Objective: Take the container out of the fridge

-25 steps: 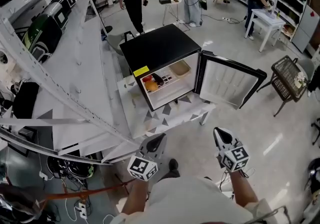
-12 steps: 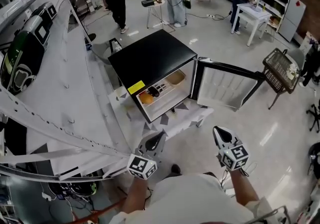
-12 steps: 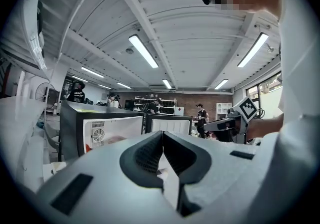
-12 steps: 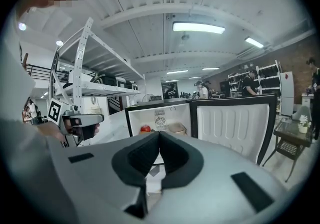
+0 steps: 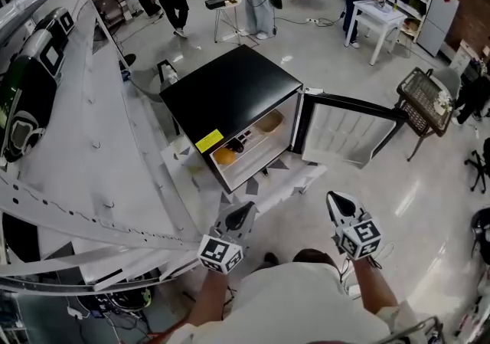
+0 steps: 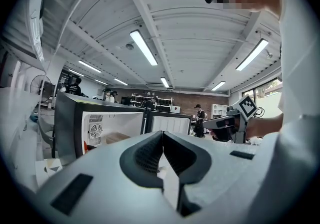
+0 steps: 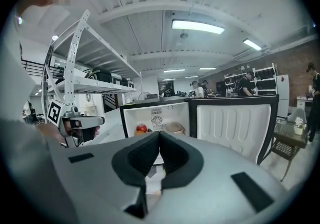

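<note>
A black mini fridge [image 5: 230, 93] stands on a low white table [image 5: 287, 180] with its door [image 5: 348, 132] swung open to the right. On its upper shelf lies a beige container [image 5: 269, 122], which the right gripper view shows [image 7: 174, 128] beside a red fruit [image 7: 142, 128]. My left gripper [image 5: 243, 212] and right gripper [image 5: 341, 203] are held side by side, short of the table, both pointing at the fridge. Each is shut with nothing between its pads, as the left gripper view [image 6: 163, 140] and the right gripper view [image 7: 159, 140] show.
A tall white metal rack [image 5: 92, 143] with machines on it runs along the left. A wire basket table [image 5: 425, 93] stands beyond the open door on the right. Several people and a white table [image 5: 383, 17] are at the back of the room.
Both grippers, still shut, have come forward towards the fridge, which now sits nearer and a little more to the left in the head view. People at the back have shifted.
</note>
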